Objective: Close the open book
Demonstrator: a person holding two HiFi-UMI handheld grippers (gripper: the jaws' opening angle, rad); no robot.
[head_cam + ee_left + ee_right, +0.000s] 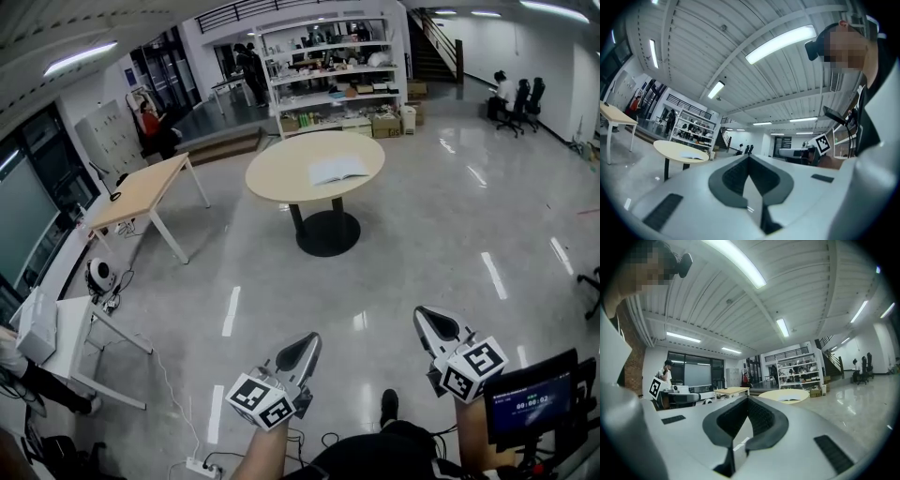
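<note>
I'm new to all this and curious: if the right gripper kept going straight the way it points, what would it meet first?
Ahead of the right gripper lies open floor, then probably the round table holding the open book; depth is unclear.

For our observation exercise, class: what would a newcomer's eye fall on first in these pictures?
First comes the open book lying on the round table, which stands mid-floor well ahead. Next come the left tool and right tool at the bottom of the head view, both shut, empty and pointing toward it.

Head view looks down, gripper views look level; all share the distant table (281,173).
</note>
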